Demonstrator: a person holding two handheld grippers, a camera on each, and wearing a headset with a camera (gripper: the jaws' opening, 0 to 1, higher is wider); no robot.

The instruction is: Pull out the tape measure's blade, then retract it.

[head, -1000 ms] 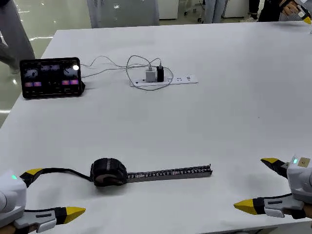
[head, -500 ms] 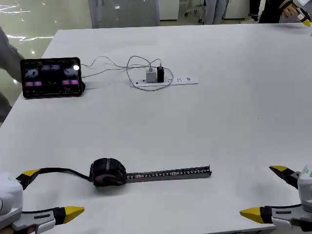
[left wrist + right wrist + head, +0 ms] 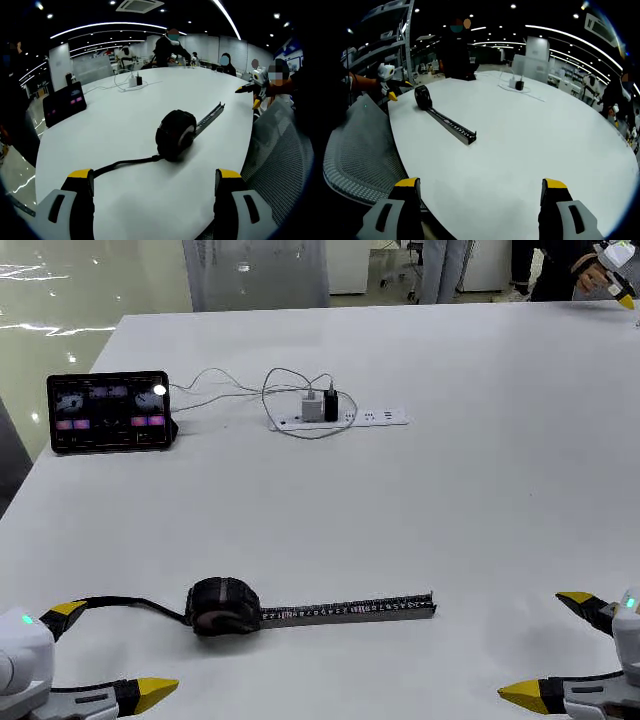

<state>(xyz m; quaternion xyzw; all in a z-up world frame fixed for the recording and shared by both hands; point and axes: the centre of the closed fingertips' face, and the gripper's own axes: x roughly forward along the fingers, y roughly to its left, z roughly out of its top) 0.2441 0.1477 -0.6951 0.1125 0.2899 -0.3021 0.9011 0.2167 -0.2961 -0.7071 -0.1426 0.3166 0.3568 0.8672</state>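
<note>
- Black round tape measure [image 3: 222, 606] lies on the white surface [image 3: 450, 490], its dark blade [image 3: 350, 609] drawn out rightward, likely awaiting retraction
- Left gripper [image 3: 110, 650] and right gripper [image 3: 548, 646] flank it, fingers wide, empty

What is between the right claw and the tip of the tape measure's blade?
Just bare white table. In the head view, the open right claw sits apart from the blade tip, with plain tabletop between them.

Blade [image 3: 350, 609] scale marks too small; nothing legible.
</note>
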